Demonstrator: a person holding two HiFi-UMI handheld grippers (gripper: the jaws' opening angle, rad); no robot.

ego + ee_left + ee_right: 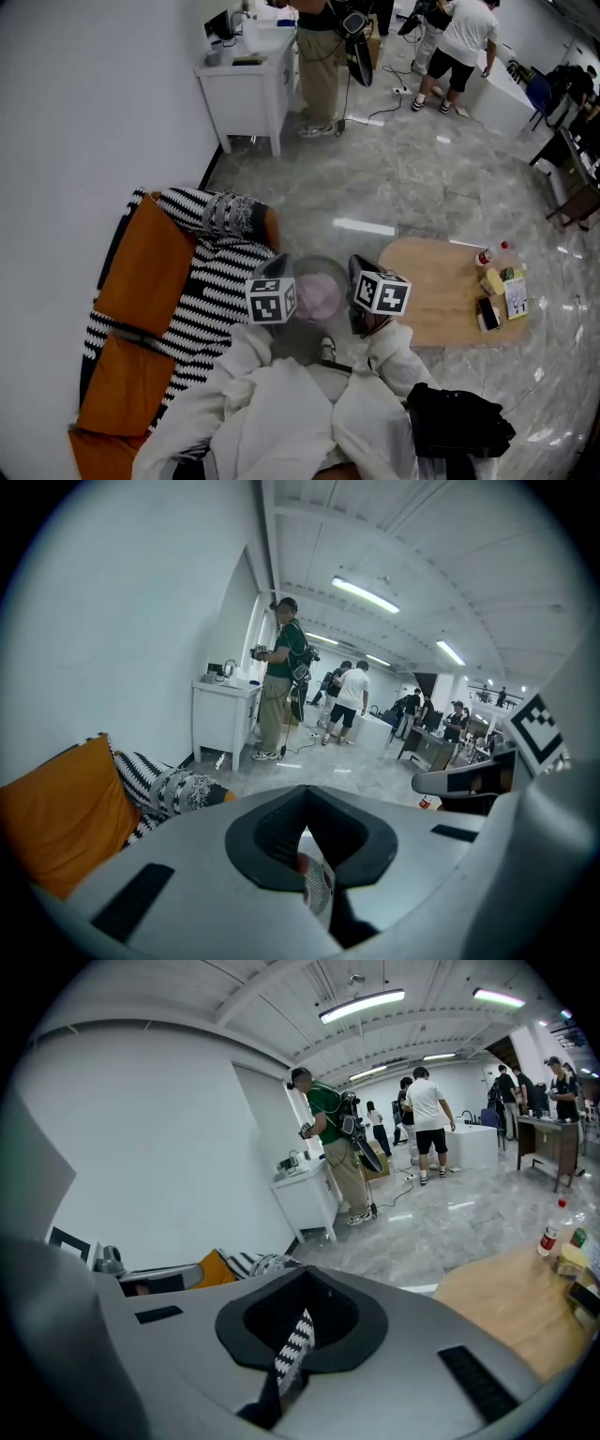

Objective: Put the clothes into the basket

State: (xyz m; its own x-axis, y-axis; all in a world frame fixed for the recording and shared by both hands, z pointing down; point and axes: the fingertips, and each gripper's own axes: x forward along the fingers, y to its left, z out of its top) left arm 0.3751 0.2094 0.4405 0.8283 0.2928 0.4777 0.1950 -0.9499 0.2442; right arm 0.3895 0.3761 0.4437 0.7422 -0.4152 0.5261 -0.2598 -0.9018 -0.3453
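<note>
A round grey basket stands on the floor right in front of me, with something pale pink inside it. My left gripper is at the basket's left rim and my right gripper at its right rim, both under their marker cubes. In the left gripper view the left gripper is shut on a piece of printed white cloth. In the right gripper view the right gripper is shut on a strip of black-and-white patterned cloth. The rest of both cloths is hidden.
A sofa with orange cushions and a black-and-white striped throw lies to the left. A low wooden table with a bottle and small items stands to the right. A black bag sits near my right arm. People stand by a white cabinet far back.
</note>
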